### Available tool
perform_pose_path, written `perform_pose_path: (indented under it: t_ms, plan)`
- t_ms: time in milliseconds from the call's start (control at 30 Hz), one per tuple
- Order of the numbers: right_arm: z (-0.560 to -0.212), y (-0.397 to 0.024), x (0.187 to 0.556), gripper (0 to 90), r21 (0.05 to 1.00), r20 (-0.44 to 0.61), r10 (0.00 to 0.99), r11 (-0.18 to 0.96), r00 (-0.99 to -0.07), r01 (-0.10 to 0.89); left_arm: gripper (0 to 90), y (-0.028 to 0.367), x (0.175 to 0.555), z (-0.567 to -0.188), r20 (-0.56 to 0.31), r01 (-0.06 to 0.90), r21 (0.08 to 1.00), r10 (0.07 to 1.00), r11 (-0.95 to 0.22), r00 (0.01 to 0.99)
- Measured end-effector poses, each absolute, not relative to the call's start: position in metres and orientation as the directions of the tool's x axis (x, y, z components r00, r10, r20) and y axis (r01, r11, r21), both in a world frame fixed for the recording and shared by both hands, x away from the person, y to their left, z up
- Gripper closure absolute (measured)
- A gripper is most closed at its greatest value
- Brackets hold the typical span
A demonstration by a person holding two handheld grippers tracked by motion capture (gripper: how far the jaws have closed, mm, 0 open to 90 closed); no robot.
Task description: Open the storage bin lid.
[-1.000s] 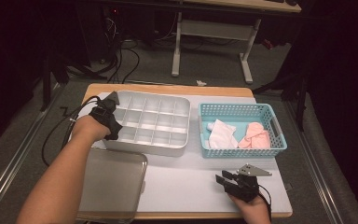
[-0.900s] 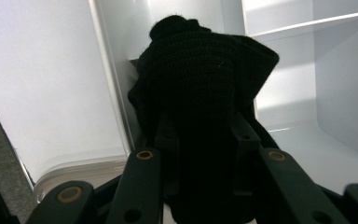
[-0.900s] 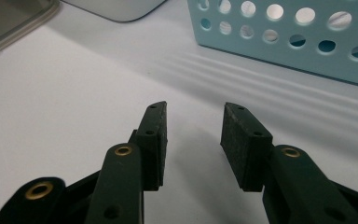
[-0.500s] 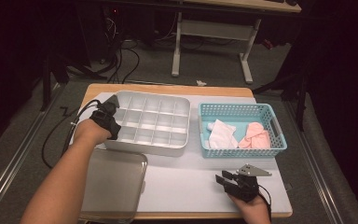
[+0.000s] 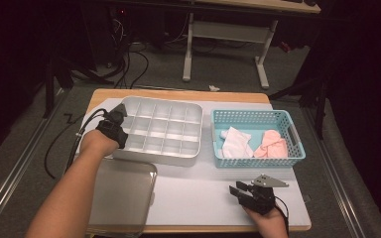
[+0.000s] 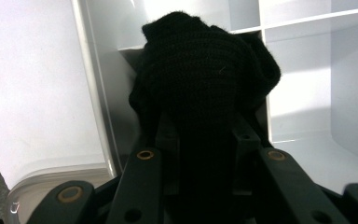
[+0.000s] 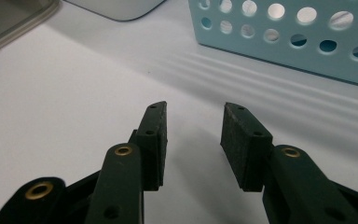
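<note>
While pinched between left tool [image 6: 200,140] jaws, black knit cloth [image 6: 205,74] over divided tray [image 6: 303,93].

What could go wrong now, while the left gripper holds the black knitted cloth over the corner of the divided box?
1. The left gripper grips the black knitted cloth right at the divided box wall; it may drape over a divider instead of settling in one compartment.
2. The bundle looks bulky, so it could spill over the rim.
3. The lid lies close under that forearm and might get nudged.
</note>
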State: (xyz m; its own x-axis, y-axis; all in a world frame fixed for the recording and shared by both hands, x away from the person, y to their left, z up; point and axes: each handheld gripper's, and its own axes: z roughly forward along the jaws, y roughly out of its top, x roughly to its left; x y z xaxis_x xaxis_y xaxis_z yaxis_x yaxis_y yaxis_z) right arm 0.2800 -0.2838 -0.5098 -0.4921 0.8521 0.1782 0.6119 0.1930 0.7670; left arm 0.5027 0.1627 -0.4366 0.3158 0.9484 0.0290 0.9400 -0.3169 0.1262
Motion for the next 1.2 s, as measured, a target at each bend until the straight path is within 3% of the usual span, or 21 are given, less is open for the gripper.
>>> perform_pose_path:
  t_ms: [267, 1033, 1200]
  plan:
    - [-0.510, -0.284, 0.280, 60.8, 0.767, 0.178, 0.852, 0.193, -0.492, 0.612, 70.3, 0.162, 0.503, -0.437, 0.038, 0.937, 0.123, 0.945, -0.326, 0.324]
    - [-0.510, -0.284, 0.281, 60.8, 0.768, 0.180, 0.851, 0.191, -0.493, 0.611, 49.9, 0.162, 0.502, -0.408, 0.048, 0.916, 0.152, 0.929, -0.370, 0.367]
    - [-0.510, -0.284, 0.281, 60.8, 0.767, 0.179, 0.852, 0.194, -0.493, 0.612, 53.4, 0.167, 0.502, -0.399, 0.043, 0.920, 0.162, 0.934, -0.357, 0.355]
